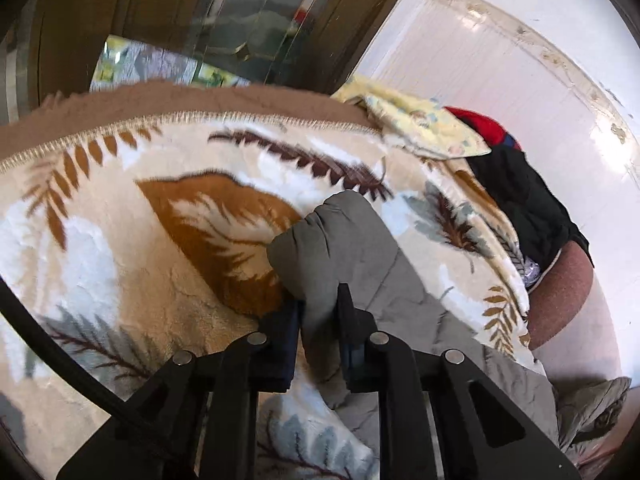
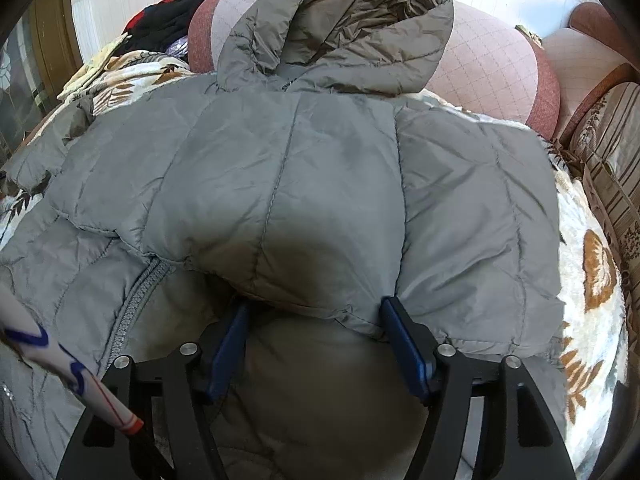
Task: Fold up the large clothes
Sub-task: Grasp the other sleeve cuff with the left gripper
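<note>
A grey quilted hooded jacket (image 2: 304,168) lies spread on a leaf-patterned plush blanket (image 1: 120,208), hood (image 2: 352,24) toward the sofa back. My left gripper (image 1: 320,300) is shut on the end of a grey jacket sleeve (image 1: 328,240) and holds it over the blanket. My right gripper (image 2: 316,308) is open, its blue-padded fingers (image 2: 404,340) wide apart at the jacket's near folded edge, with puffy fabric bulging between them. The zipper (image 2: 136,300) runs down at the left.
A pink quilted sofa back (image 2: 488,64) rises behind the jacket. A pile of yellow, red and black clothes (image 1: 500,168) lies at the blanket's far end. A striped cushion (image 2: 612,184) is at the right. A wooden glass door (image 1: 224,20) stands beyond.
</note>
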Tool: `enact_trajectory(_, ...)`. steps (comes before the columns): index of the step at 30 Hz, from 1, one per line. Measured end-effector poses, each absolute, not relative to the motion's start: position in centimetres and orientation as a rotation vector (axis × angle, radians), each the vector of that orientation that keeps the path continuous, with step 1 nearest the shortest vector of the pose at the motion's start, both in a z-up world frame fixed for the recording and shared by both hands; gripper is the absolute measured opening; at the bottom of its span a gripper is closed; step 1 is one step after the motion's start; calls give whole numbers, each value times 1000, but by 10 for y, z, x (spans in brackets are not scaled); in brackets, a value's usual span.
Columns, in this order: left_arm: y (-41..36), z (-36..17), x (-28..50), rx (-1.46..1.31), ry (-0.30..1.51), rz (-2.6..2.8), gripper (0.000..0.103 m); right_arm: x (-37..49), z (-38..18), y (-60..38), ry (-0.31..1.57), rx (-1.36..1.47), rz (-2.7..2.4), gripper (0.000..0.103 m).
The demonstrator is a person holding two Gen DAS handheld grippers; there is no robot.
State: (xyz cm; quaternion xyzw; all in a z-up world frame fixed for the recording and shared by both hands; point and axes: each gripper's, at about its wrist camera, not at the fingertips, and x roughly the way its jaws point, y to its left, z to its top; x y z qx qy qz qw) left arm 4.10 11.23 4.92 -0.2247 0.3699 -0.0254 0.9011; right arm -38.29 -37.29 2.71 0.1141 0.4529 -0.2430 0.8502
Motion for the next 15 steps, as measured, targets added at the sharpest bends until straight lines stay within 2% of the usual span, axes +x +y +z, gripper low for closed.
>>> enact_trajectory(1,110,57,36,-448,749,-57,16,-386,35,-373,925,238,-512,61)
enact_trajectory(6,93,95,9,-364,660,-93,15,-400,66,-382,789,268,-539,61)
enact_trajectory(8,85,114,-5,-333,611,-107,15,-398,56,-390,834,304,-541,62)
enact_trajectory(11,73,142,-26,-305,546,-135,15,-387,27,-395,999,392,-462,68)
enact_trajectory(15,49,175,-52,-269,488,-179,15,-387,51,-375,941,324,-362,69)
